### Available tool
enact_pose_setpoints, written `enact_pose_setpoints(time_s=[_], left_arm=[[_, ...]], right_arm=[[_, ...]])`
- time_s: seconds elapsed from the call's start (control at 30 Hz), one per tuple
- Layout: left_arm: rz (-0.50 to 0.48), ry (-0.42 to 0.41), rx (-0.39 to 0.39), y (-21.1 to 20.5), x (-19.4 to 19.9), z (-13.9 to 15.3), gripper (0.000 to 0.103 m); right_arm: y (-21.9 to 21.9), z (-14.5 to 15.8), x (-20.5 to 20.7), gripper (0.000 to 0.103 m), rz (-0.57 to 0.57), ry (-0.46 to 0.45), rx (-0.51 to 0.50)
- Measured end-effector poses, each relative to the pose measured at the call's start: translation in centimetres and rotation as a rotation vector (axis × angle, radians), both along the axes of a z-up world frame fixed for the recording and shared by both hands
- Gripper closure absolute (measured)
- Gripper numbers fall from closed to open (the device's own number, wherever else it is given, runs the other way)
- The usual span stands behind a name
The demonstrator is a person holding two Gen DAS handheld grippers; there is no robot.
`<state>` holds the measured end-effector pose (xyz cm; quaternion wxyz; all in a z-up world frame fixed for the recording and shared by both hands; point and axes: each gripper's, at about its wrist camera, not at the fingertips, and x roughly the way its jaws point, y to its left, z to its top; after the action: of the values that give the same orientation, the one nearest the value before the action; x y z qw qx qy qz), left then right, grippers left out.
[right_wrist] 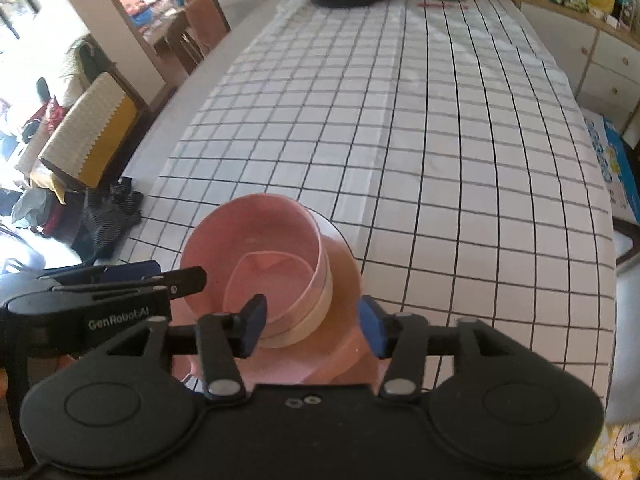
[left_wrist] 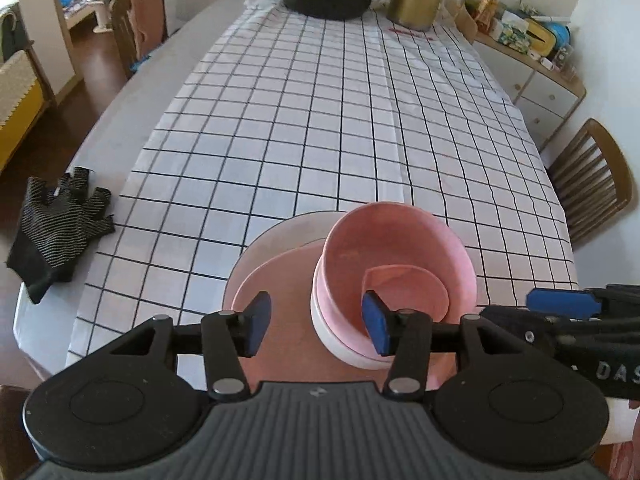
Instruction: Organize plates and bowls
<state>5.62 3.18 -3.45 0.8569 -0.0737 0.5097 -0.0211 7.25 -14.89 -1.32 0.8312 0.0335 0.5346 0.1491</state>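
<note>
Two bowls [left_wrist: 396, 280] already sit nested on the pink plates [left_wrist: 276, 280] near the front edge of the checked cloth [left_wrist: 320, 120], both the left gripper [left_wrist: 318, 322] and the right gripper [right_wrist: 310, 326] are open and empty, so the stacking looks nearly finished.

We find two pink bowls [left_wrist: 400, 260] nested upright, white outside, standing on stacked pink plates [left_wrist: 272, 276] at the near edge of the checked cloth, right of the plates' centre.
</note>
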Motion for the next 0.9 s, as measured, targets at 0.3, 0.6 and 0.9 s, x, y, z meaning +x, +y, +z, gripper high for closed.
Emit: enact_pose_setpoints(time_s=[0.3, 0.6, 0.9], left_arm=[[0.028, -0.088, 0.001, -1.6, -3.0, 2.3, 0.044], [-0.022, -0.217, 0.006, -5.2, -6.8, 4.9, 0.024], [-0.042, -0.295, -0.001, -7.3, -9.3, 6.2, 0.0]], right_arm=[[-1.9, 2.0, -2.2, 0.028, 0.065, -0.091, 0.038], [-4.6, 4.8, -6.0, 0.013, 0.106, -0.251, 0.053], [-8.1, 6.1, -9.6, 0.001, 0.089, -0.387, 0.039]])
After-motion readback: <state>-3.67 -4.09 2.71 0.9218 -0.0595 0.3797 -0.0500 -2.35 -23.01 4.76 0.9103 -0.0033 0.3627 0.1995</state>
